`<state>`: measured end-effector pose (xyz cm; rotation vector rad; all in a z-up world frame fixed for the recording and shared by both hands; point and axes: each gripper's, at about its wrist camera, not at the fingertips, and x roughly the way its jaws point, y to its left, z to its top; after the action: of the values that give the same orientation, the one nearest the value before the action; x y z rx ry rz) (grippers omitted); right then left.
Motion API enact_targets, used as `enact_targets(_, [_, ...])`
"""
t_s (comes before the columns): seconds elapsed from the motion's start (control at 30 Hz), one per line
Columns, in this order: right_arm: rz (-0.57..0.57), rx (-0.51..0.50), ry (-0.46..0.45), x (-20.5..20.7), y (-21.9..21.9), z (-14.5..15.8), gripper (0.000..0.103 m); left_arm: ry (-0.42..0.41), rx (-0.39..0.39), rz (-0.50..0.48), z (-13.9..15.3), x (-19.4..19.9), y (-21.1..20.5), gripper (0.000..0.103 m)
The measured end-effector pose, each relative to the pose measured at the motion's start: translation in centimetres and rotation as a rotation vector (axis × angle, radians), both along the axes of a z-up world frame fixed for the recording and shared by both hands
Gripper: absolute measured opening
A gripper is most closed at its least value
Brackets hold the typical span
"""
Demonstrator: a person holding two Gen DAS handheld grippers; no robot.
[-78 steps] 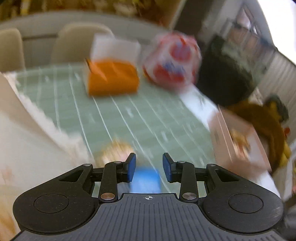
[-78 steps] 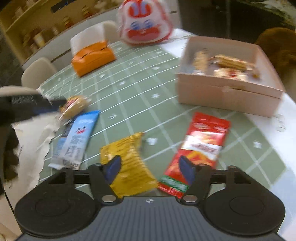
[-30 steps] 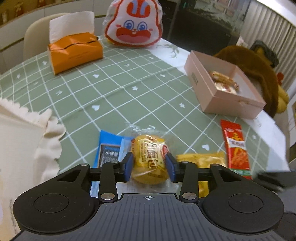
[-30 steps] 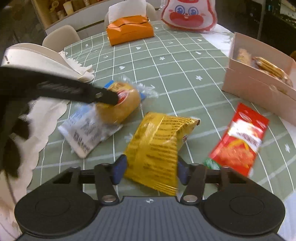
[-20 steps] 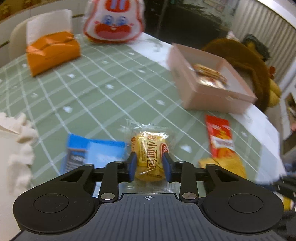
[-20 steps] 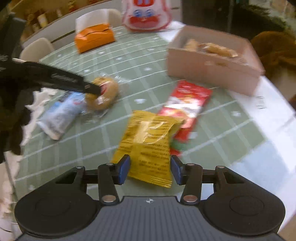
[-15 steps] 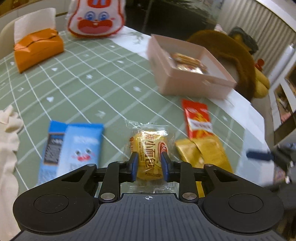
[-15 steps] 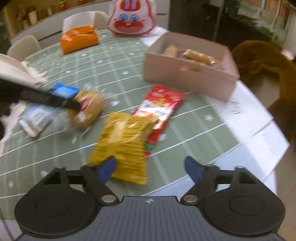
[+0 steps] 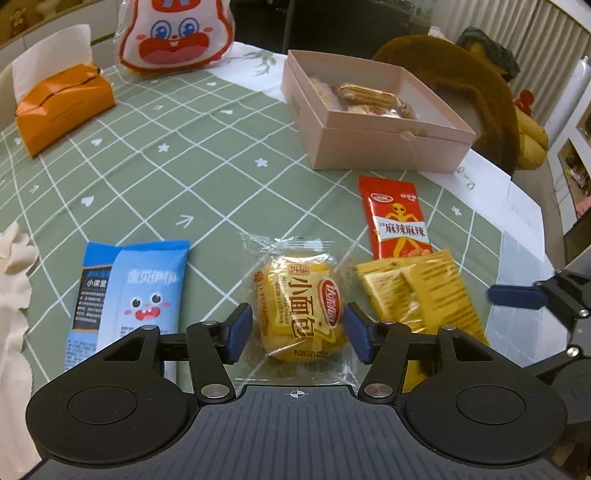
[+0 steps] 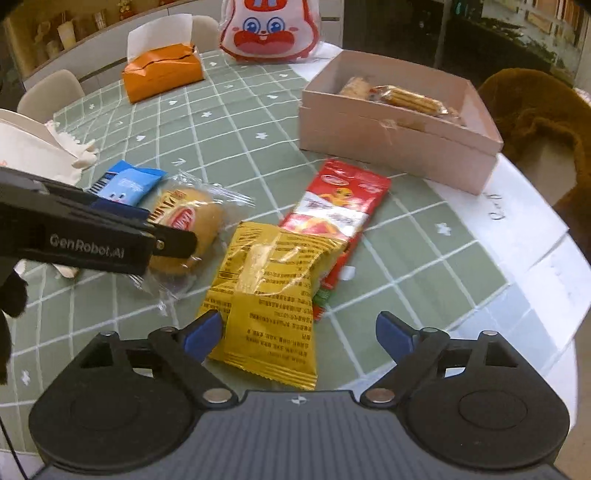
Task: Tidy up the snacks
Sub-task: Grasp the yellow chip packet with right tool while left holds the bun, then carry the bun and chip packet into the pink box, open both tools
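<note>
A wrapped yellow bun (image 9: 301,308) lies on the green checked cloth between the jaws of my left gripper (image 9: 298,332), which stand apart from it on both sides. It also shows in the right wrist view (image 10: 186,227). A yellow packet (image 10: 271,291) lies partly on a red packet (image 10: 338,214). My right gripper (image 10: 298,334) is open wide, its left finger beside the yellow packet's near end. A blue packet (image 9: 127,295) lies left of the bun. The pink box (image 9: 391,146) holds several wrapped snacks.
An orange tissue box (image 9: 61,107) and a rabbit-face bag (image 9: 175,33) stand at the table's far side. A white cloth bag (image 10: 33,147) lies at the left. A brown plush toy (image 9: 472,85) sits behind the box. The table edge runs close on the right.
My left gripper carried the bun to the right, next to the yellow packet, and its jaws have opened off it. My right gripper let go of the yellow packet and opened wide.
</note>
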<state>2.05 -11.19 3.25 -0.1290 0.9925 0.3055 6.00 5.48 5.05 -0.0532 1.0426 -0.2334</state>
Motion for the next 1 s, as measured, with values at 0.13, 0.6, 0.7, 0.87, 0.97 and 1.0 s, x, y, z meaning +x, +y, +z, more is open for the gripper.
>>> enact_targets(0.13, [-0.061,-0.054,-0.031,-0.3,-1.9,0.1,0.093,0.000,-0.015,0.005,-0.1,0.0,0.3,0.061])
enact_targets(0.6, [-0.019,-0.001,-0.020,2.3,0.4,-0.5,0.093,0.004,-0.026,0.021,-0.2,-0.2,0.5,0.061])
enact_targets(0.7, [-0.043,0.009,0.007,3.4,0.4,-1.2,0.085,0.004,-0.032,0.023,-0.2,-0.2,0.6,0.061])
enact_targets(0.87, [-0.027,0.039,0.012,2.6,-0.4,-0.4,0.067,0.018,-0.066,0.037,-0.6,0.2,1.1,0.064])
enact_targets(0.97, [-0.037,0.047,0.018,1.9,-1.3,0.0,0.066,0.027,-0.090,0.048,-0.7,0.3,1.4,0.064])
enact_targets(1.0, [-0.043,0.052,0.022,1.6,-1.6,0.0,0.066,0.026,-0.090,0.049,-0.7,0.3,1.4,0.063])
